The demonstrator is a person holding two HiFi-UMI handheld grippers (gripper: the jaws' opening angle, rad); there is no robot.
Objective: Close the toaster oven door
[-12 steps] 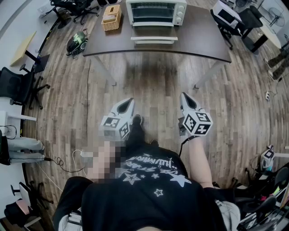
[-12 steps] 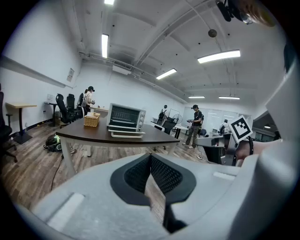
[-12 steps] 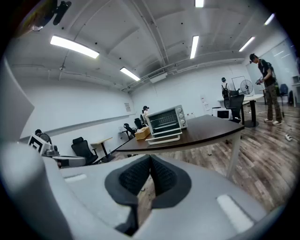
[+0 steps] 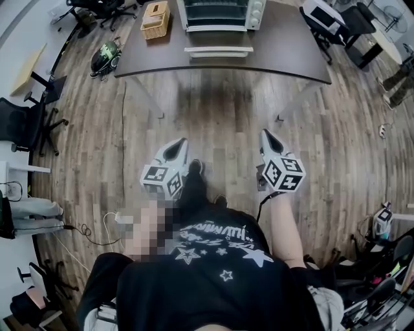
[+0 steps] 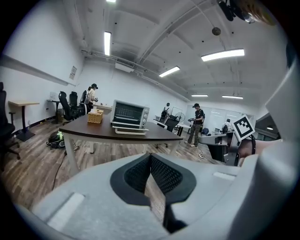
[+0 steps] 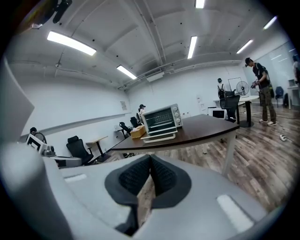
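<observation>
The silver toaster oven (image 4: 220, 13) stands on the dark table (image 4: 284, 55) at the top of the head view, its door (image 4: 217, 51) folded down flat in front of it. It also shows far off in the left gripper view, toaster oven (image 5: 129, 114), and in the right gripper view, toaster oven (image 6: 161, 119). My left gripper (image 4: 178, 147) and right gripper (image 4: 266, 137) hang side by side above the wooden floor, well short of the table. Both are shut with their tips touching and nothing between them.
A wicker tissue box (image 4: 156, 19) sits left of the oven on the table. Table legs (image 4: 143, 97) slope to the floor. A green-and-black bag (image 4: 105, 58) lies on the floor at the left. Office chairs (image 4: 22, 123) and desks (image 4: 326, 19) stand around. People (image 5: 195, 124) are far behind.
The table and oven have slid toward the top edge of the head view. Both grippers sit slightly higher in that view, still shut.
</observation>
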